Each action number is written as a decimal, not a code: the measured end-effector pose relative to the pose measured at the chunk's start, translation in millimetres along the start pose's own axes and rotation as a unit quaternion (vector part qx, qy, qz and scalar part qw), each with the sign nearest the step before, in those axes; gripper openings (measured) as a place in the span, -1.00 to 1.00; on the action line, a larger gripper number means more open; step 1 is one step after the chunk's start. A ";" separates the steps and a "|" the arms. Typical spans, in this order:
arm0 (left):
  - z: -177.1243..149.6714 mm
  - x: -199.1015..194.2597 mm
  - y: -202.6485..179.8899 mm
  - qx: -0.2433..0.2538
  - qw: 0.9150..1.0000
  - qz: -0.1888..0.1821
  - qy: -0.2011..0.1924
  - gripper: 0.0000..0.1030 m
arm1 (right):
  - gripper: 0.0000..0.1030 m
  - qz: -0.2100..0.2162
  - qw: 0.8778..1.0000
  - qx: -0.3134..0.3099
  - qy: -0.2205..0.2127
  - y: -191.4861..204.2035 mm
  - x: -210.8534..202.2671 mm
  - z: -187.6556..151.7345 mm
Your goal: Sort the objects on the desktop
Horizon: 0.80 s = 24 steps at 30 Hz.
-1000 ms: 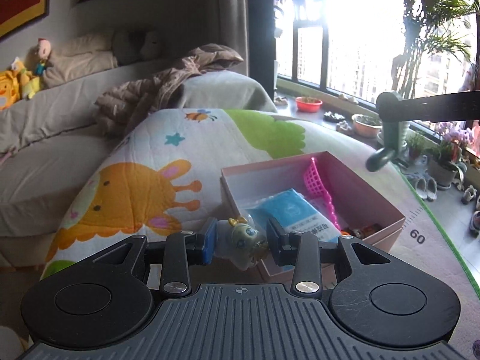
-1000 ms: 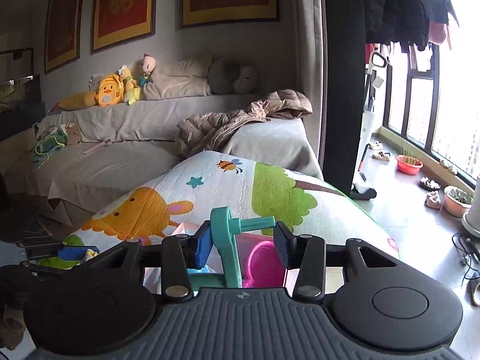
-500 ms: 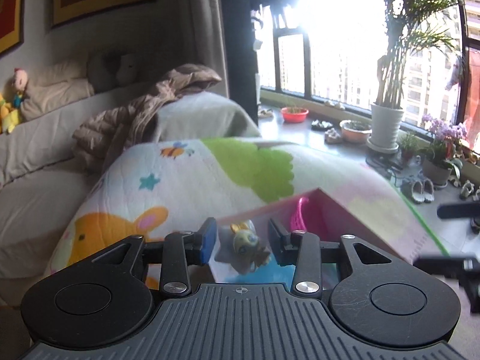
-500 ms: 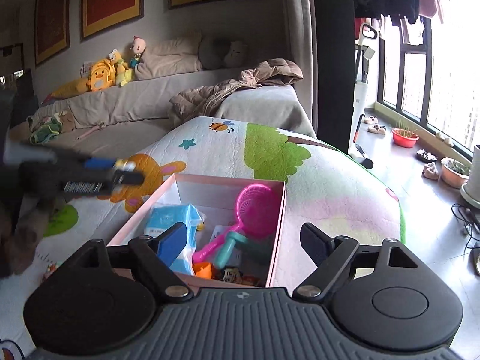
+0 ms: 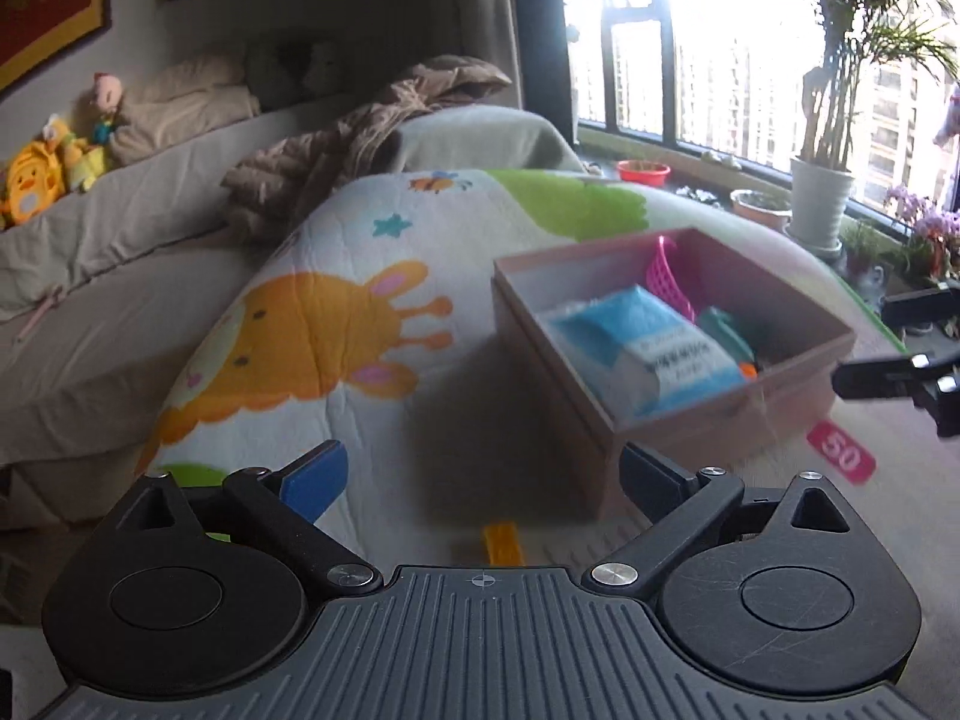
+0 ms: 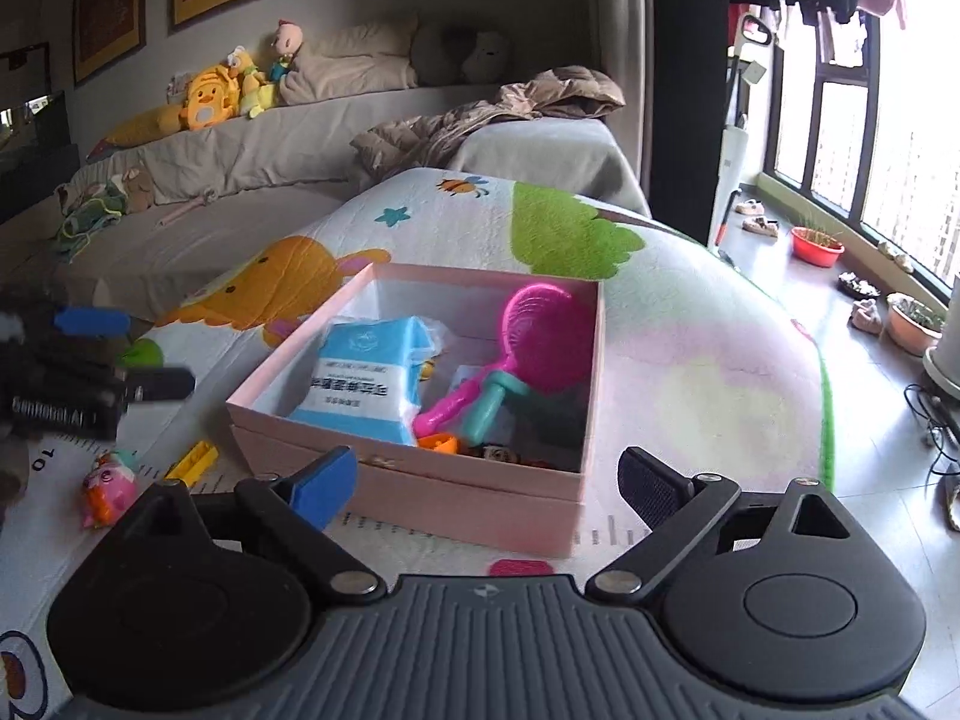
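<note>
A pink box (image 6: 414, 474) sits on the cartoon play mat; it also shows in the left wrist view (image 5: 708, 414). Inside lie a blue tissue pack (image 6: 366, 384), a pink fan (image 6: 534, 330) and a teal toy (image 6: 492, 402). My left gripper (image 5: 480, 480) is open and empty, low over the mat left of the box; it also shows in the right wrist view (image 6: 114, 354). My right gripper (image 6: 489, 486) is open and empty just in front of the box. A yellow brick (image 6: 192, 462) and a small pink figure (image 6: 111, 486) lie on the mat left of the box.
A grey sofa (image 6: 252, 144) with plush toys and a brown jacket (image 6: 486, 114) stands behind the mat. Plant pots (image 6: 816, 246) line the window sill on the right. A pink "50" label (image 5: 840, 459) marks the mat.
The left gripper let go of the small yellow-headed figure, opened wide and pulled back left of the box. The right gripper dropped the teal toy into the box and opened.
</note>
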<state>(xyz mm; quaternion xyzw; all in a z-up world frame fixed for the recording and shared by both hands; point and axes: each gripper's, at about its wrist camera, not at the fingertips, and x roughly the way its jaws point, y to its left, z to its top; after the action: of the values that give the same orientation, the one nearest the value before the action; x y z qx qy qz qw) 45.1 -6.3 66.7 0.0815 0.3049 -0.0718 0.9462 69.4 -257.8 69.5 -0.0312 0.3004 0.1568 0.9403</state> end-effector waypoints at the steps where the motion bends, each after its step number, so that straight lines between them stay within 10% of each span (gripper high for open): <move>1: -10.8 -4.2 0.7 0.001 1.000 0.006 0.006 0.95 | 0.83 0.012 1.000 -0.006 0.004 9.9 1.8 -0.6; 4: -39.5 -14.8 7.2 -0.002 0.999 0.033 0.020 0.96 | 0.76 0.048 0.998 -0.028 0.021 43.5 9.6 -2.7; 7: -54.5 -16.4 20.5 -0.020 0.998 0.050 0.029 0.97 | 0.08 0.081 0.993 -0.050 0.063 83.8 25.7 -5.0; 18: -84.1 -26.4 36.9 -0.067 0.996 0.031 0.048 0.98 | 0.04 0.109 0.988 -0.016 0.104 160.9 88.1 5.0; 24: -88.2 -30.9 31.3 -0.064 0.996 0.027 0.047 0.98 | -0.46 0.090 0.988 -0.039 0.119 167.0 99.4 -3.6</move>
<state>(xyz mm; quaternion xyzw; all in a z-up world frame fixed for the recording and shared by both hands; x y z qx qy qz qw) -23.7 44.5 17.7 0.0322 0.3511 -0.0228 0.9355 91.5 -72.4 15.4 -0.0594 0.4050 0.2480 0.8780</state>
